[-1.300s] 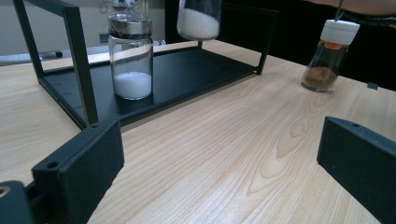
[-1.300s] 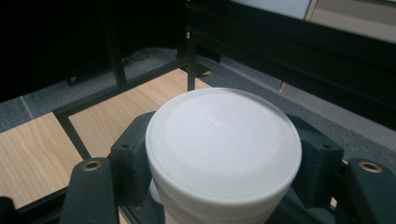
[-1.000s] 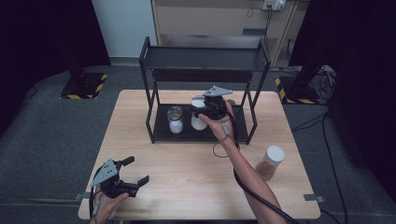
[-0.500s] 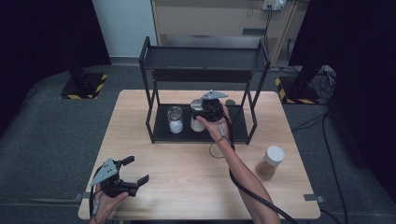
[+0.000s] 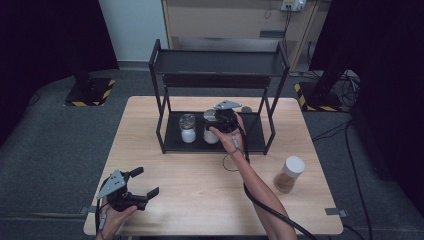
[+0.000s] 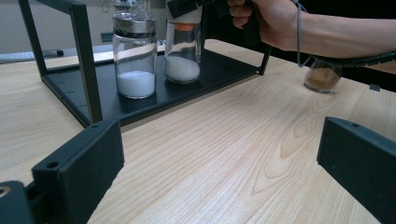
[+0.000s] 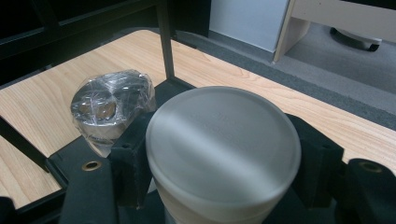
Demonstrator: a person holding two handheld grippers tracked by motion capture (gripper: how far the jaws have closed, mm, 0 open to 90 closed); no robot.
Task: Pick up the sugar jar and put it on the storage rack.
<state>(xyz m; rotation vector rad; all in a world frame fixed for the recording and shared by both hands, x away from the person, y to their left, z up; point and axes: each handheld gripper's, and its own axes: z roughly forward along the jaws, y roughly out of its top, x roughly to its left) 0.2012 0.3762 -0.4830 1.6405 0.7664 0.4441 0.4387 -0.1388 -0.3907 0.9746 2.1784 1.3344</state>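
Nearest to me, at the table's (image 5: 200, 200) near left corner, my left claw (image 5: 142, 184) rested just above the bare wood with its jaws spread wide and nothing between them. In the left gripper view those two black jaws stood far apart at the bottom edges, with plain tabletop between.

Over on the near right side, well apart from everything else, stood a jar of brown powder (image 5: 289, 174) with a pale lid, upright on the wood.

Farther off, in the middle of the table, sat the black two-tier rack (image 5: 218, 62). On its lower shelf (image 5: 254, 131) two glass jars stood just beside each other. The left one, the wrapped-lid jar (image 5: 187, 128), held white powder and had clear film crinkled over its metal top (image 7: 112, 105). My right claw (image 5: 216, 120) reached in under the top tier from the front and was clamped on the white-lid jar (image 6: 183, 51) to the right of it, gripping it high up just below the lid. In the right gripper view the pale round lid (image 7: 223, 142) sat squarely between my jaws, both pads pressed against it. The left gripper view showed that jar upright, its base down on the shelf, white powder in its bottom third.
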